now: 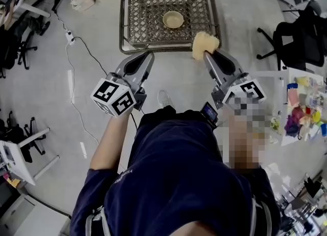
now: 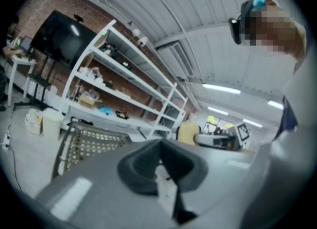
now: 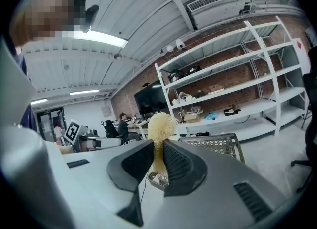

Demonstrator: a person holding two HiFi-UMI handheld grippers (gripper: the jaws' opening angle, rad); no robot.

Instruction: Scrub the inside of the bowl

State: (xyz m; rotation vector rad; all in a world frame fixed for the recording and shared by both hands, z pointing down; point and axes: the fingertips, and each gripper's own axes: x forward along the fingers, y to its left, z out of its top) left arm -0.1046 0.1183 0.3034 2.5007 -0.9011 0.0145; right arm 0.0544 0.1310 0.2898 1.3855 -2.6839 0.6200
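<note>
A small tan bowl (image 1: 173, 19) stands in the middle of a low square mesh table (image 1: 138, 30) ahead of me. My right gripper (image 1: 207, 54) is shut on a yellow scrub sponge (image 1: 205, 44), held in the air just off the table's near right corner. In the right gripper view the sponge (image 3: 160, 126) sticks up from between the pads. My left gripper (image 1: 148, 54) hovers near the table's near edge, shut with nothing in it; its pads (image 2: 143, 161) meet. Neither gripper touches the bowl.
A power strip (image 1: 70, 37) and its cable lie on the floor at the left. A black office chair (image 1: 301, 36) and a cluttered table (image 1: 306, 107) stand at the right. White shelving (image 3: 233, 89) lines the brick wall behind the mesh table.
</note>
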